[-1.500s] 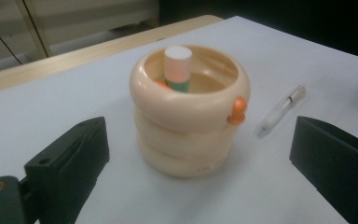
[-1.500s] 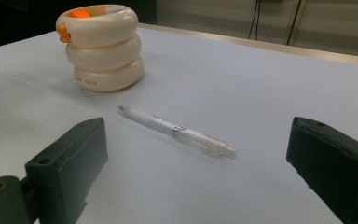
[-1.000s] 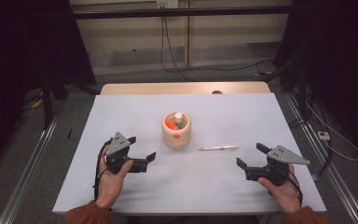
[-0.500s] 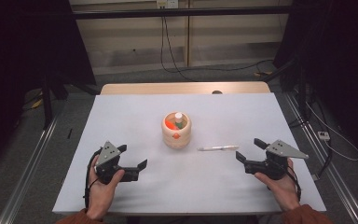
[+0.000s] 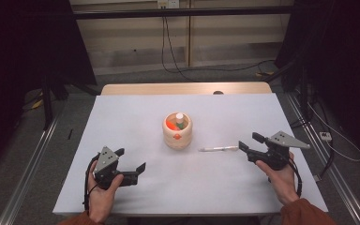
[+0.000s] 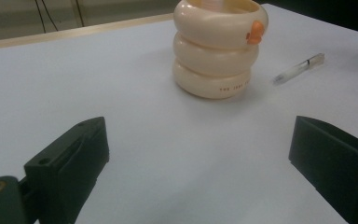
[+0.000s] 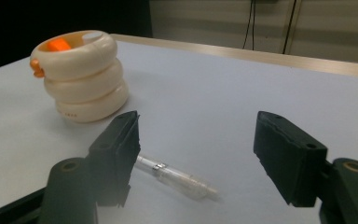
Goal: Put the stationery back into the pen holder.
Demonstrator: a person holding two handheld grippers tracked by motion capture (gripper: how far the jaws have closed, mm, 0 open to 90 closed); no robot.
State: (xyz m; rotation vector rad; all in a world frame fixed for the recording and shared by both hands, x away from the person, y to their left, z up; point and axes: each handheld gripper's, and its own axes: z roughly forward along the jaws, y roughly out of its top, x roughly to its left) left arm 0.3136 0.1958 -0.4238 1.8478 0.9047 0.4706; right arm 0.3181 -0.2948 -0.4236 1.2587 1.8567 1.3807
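Between the spread jaws of the right gripper [image 7: 196, 158], which have just been closing, a clear, slim pen [image 7: 177, 177] with a metal band lies flat on the white table [image 5: 122, 122], untouched; beyond it stands a cream ringed holder [image 5: 177, 131]. The left gripper [image 5: 132, 161] hangs with jaws wide apart and bare, well apart from both

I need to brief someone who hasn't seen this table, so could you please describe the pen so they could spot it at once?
On the white table, find the cream ring-stacked holder near the middle. Just to its right lies a slim clear plastic pen, flat on the surface in front of the right hand-held gripper. It is the one thin, see-through thing lying loose.
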